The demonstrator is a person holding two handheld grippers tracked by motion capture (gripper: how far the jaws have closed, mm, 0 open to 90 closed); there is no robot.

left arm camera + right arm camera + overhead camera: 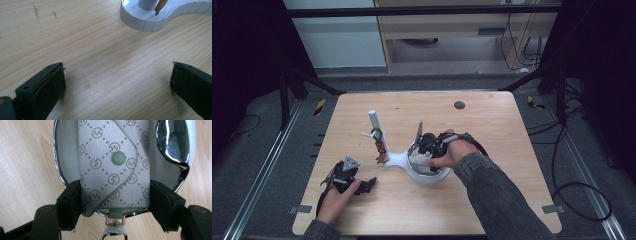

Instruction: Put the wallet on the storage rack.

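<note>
1. Clamping both long sides of a grey fabric pouch (113, 167), the right gripper (115, 202) holds it between its black jaws.
2. Woven canvas covers the pouch, printed with a diamond grid of dots and circled "M" marks; a pointed flap shuts on a round green snap (118, 158), and a metal clasp (115, 220) hangs at its near end.
3. Pouch position: over the chrome-rimmed white dish (58, 157) of a white stand (399, 160).
4. Left gripper (117, 77): jaws wide apart, empty, above the wood-grain table (82, 40), near the ribbed stand base.
</note>
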